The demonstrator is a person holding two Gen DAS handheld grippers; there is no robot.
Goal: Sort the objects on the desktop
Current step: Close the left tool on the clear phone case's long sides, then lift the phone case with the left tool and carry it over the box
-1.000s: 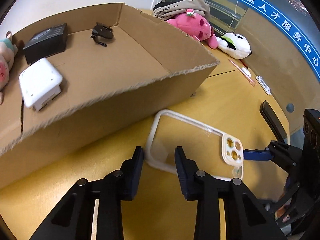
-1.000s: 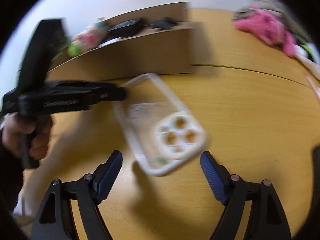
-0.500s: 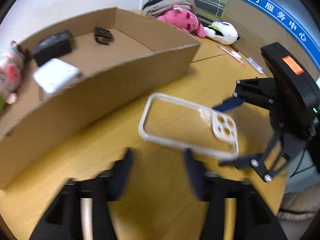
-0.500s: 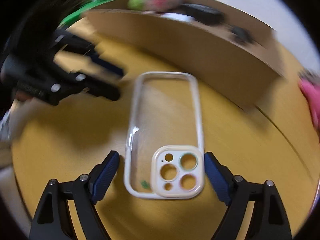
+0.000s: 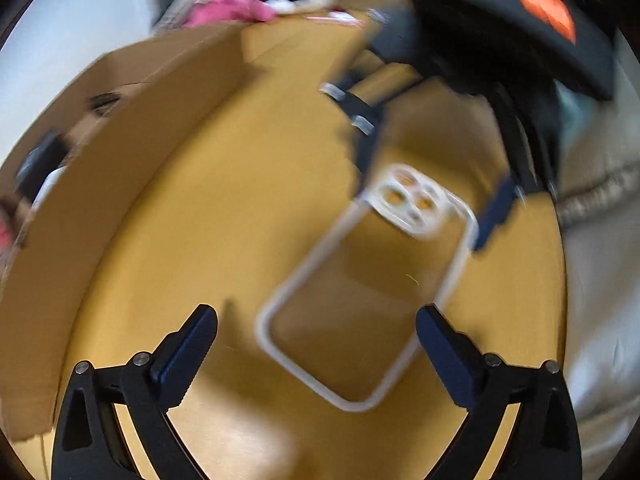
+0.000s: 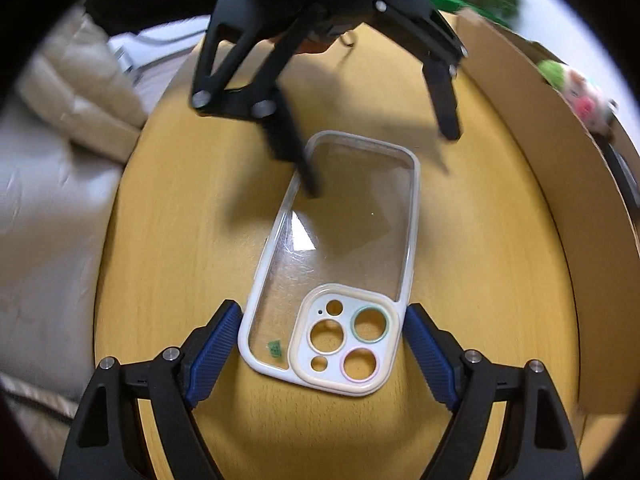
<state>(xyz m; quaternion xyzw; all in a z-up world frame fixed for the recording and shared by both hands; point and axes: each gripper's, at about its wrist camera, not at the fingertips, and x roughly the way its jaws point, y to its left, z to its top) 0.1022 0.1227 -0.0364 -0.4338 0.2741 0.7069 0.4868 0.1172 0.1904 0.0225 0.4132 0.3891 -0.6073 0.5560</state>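
While a clear phone case point(image 6: 336, 276) is lying flat on the yellow wooden table point(image 6: 160, 200), the right gripper point(image 6: 322, 346) is straddling its camera end, ribbed blue pads sitting just beside the two long edges — whether they are already pressing the rim cannot be told, though nothing looks squeezed or lifted. At the case's far end, the left gripper point(image 5: 316, 342) is spreading its jaws wide; the case's plain end is lying between them, untouched. The left view is blurring badly, so fine detail is coming from the right wrist camera.

By the look of it, the case is handling as a light, slightly springy shell: a glossy see-through back panel, a cream rubbery bumper with rounded corners, and a raised cream camera block pierced by round holes, two ringed in pale green and pink. The slick back is offering little purchase and the thin frame may be flexing under a hard pinch — so the long bumper edges beside the stiffer camera block are looking like the best hold. A shallow cardboard box point(image 6: 560, 184), matte and rough-edged, is standing near the case, already holding a few items.
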